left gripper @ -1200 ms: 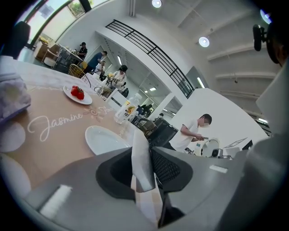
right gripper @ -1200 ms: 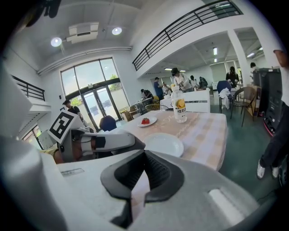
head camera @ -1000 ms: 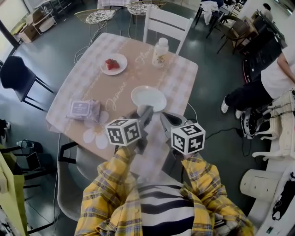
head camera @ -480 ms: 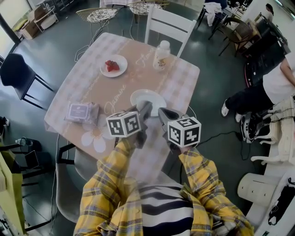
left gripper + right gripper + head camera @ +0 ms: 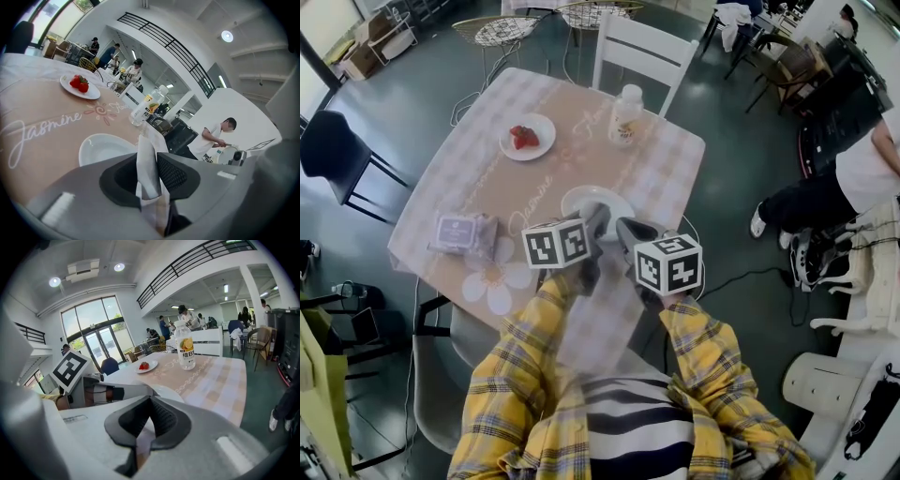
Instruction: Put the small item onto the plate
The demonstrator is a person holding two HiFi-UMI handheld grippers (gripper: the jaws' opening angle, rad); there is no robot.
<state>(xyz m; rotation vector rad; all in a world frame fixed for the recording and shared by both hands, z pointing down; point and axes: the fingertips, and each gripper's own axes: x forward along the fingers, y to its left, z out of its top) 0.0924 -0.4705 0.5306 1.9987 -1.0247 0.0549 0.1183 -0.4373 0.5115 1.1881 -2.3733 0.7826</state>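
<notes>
1. Left of centre in the head view, a purple wipes pack (image 5: 467,232) lies on the checked table (image 5: 666,169).
2. Above it is a saucer of strawberries (image 5: 545,141).
3. At centre, the empty white plate (image 5: 577,199) is partly covered by both grippers.
4. The left gripper (image 5: 152,158) is clamped on a white paper packet (image 5: 147,180), held near the plate and not resting on it.
5. The right gripper (image 5: 149,401) has its jaws together.
6. At upper centre, a drink bottle (image 5: 625,112) stands beyond the plate.

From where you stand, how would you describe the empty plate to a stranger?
Look at the table with the beige runner down its middle. The empty plate lies on that runner, at the near end. Unlike the far plate with red fruit, it holds nothing.
</notes>
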